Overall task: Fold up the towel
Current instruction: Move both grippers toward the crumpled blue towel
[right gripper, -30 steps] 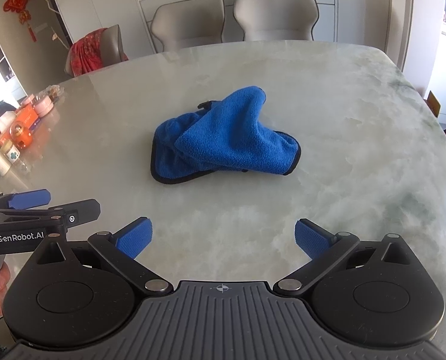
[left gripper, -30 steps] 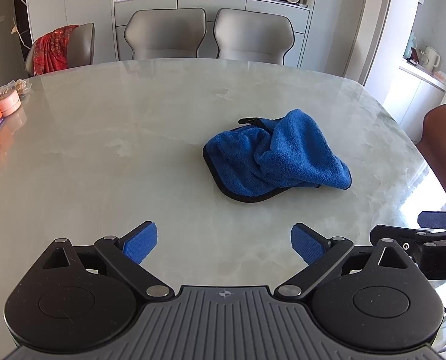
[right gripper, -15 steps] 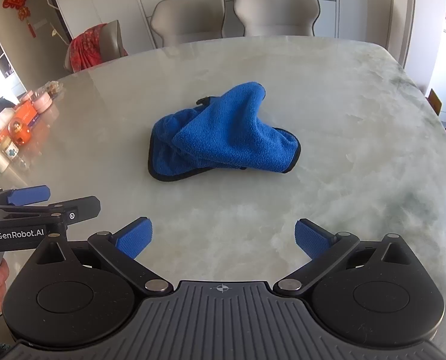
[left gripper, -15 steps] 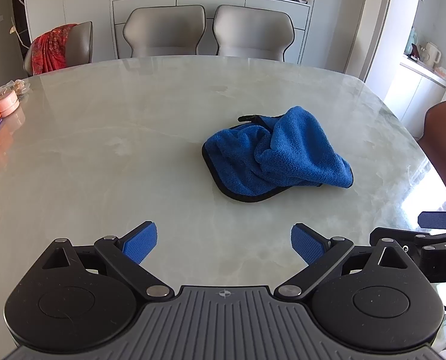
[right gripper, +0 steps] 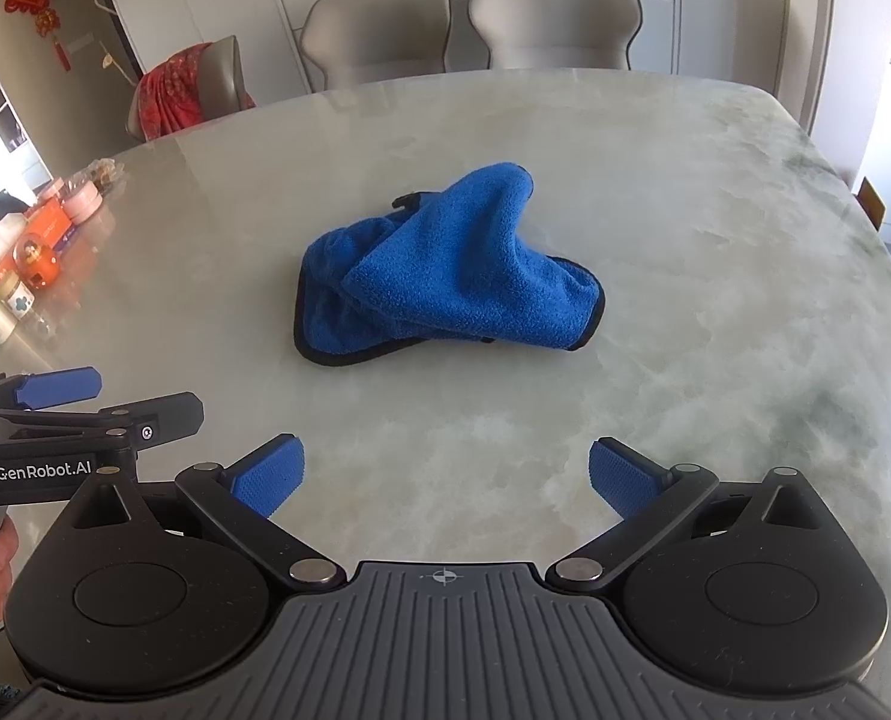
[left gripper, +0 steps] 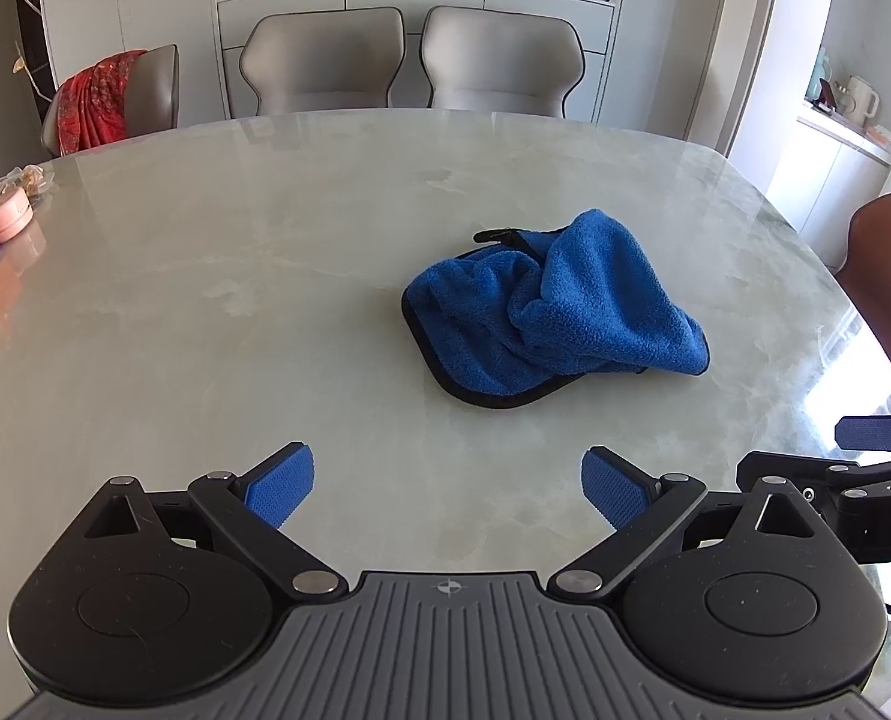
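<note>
Both cameras now sit slightly nearer the towel (left gripper: pixel 556 312), which has not shifted. Left hand-held gripper (left gripper: pixel 448 487) and right hand-held gripper (right gripper: pixel 445 477) hover released above the desk (left gripper: pixel 205 276), well short of the cloth. Crumpled mid-desk, the towel's long axis runs left-right, its peaked fold rising toward the chairs (left gripper: pixel 409 57).

1. A blue terry-cloth towel with black edging (left gripper: pixel 556 315) (right gripper: pixel 445 276) lies crumpled in a loose heap on the tabletop.
2. One corner peaks upward toward 12 o'clock.
3. Its black-trimmed edge curves along 6 to 9 o'clock.
</note>
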